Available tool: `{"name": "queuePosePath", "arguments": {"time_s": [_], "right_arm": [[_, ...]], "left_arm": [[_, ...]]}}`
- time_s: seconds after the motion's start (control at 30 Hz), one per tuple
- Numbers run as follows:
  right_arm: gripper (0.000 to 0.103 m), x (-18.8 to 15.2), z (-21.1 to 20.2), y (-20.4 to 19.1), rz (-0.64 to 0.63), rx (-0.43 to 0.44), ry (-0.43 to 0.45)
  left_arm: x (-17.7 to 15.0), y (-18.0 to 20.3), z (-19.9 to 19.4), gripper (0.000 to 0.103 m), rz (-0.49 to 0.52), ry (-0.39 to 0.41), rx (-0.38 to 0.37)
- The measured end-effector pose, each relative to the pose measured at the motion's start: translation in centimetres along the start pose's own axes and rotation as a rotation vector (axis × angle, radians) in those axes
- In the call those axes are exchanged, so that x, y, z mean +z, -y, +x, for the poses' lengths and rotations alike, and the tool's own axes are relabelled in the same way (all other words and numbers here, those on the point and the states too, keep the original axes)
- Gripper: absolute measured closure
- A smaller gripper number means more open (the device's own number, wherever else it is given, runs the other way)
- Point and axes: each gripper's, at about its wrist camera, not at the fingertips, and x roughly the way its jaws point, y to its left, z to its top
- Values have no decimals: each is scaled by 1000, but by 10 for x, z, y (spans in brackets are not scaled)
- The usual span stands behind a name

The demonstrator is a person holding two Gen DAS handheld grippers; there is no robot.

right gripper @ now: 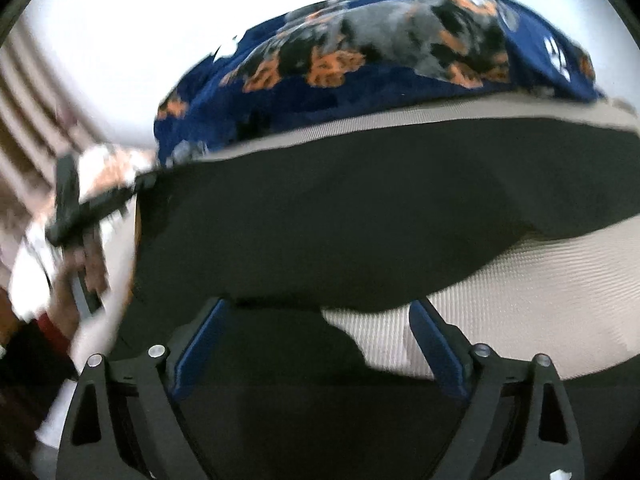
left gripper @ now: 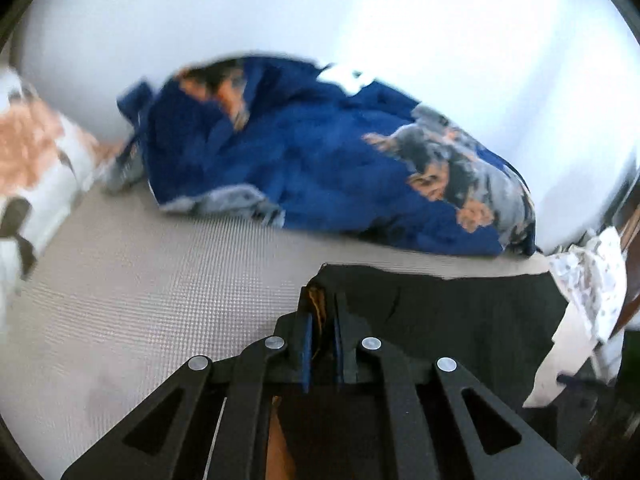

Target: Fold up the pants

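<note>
The black pants (right gripper: 340, 216) lie spread across a beige textured bed surface (right gripper: 520, 304). In the left wrist view the pants (left gripper: 460, 312) stretch to the right from my left gripper (left gripper: 322, 332), which is shut on their near corner, with cloth pinched between the blue pads. My right gripper (right gripper: 316, 340) is open, its blue pads wide apart at the near edge of the pants, nothing held between them. The other gripper and the hand holding it (right gripper: 76, 216) show blurred at the left of the right wrist view.
A crumpled blue blanket with a dog print (left gripper: 320, 160) lies at the back of the bed against a white wall. A white and orange pillow (left gripper: 36, 168) sits at the left. A patterned white cloth (left gripper: 592, 280) hangs at the right edge.
</note>
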Motion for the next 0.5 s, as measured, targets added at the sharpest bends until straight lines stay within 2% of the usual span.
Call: {"name": "queuePosePath", "arguments": {"time_s": [0.17,0.23,0.33,0.5], "right_arm": [[19,41,-5,28,162,125,39],[20,56,-2,38,230,180,38],[22,79,7,54,332,251,38],[23,98,34,78,470,302,4]], "left_arm": [[-23,33,-60,95,36,114,-40],[-36,48,-79,95,50,132,-52],[-59,71,-98,95,66,151,-67],[-104,96,-119,95,50,132,-82]]}}
